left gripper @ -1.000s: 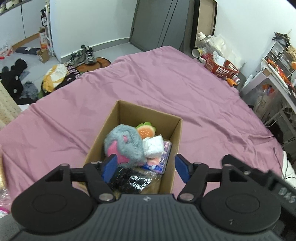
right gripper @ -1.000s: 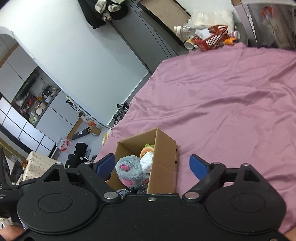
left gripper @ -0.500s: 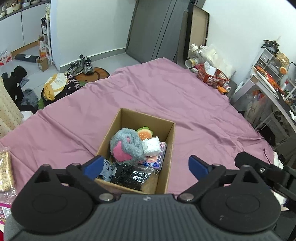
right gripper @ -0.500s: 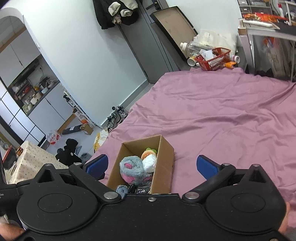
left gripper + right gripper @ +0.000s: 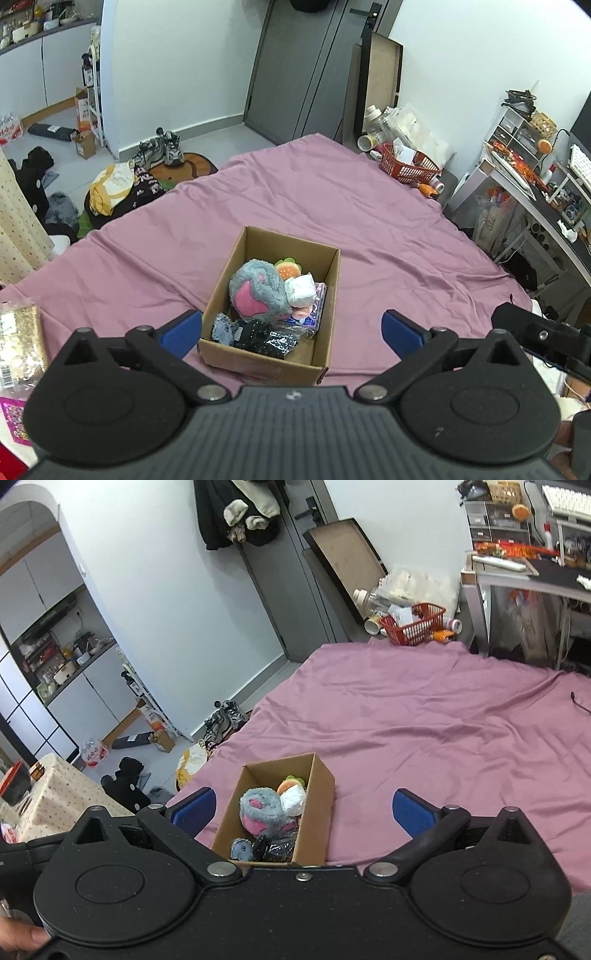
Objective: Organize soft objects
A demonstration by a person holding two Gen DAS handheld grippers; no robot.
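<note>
An open cardboard box (image 5: 325, 295) stands on the purple bedsheet (image 5: 332, 206). It holds a grey and pink plush (image 5: 258, 291), a burger toy (image 5: 288, 269), a white soft item (image 5: 301, 290), a denim piece (image 5: 223, 328) and a black sequined item (image 5: 269, 339). My left gripper (image 5: 291, 328) is open and empty, held above and in front of the box. The box also shows in the right wrist view (image 5: 317, 812), with the grey plush (image 5: 260, 806). My right gripper (image 5: 303, 808) is open and empty, above the box's near side.
A red basket (image 5: 408, 166) and bottles stand at the bed's far corner. A desk with clutter (image 5: 535, 192) is on the right. Shoes and clothes (image 5: 114, 184) lie on the floor to the left. A gold sequined pouch (image 5: 20, 339) lies near left.
Both grippers pulled back and up from the box. The left gripper's jaws opened wider. The box and its contents stayed put.
</note>
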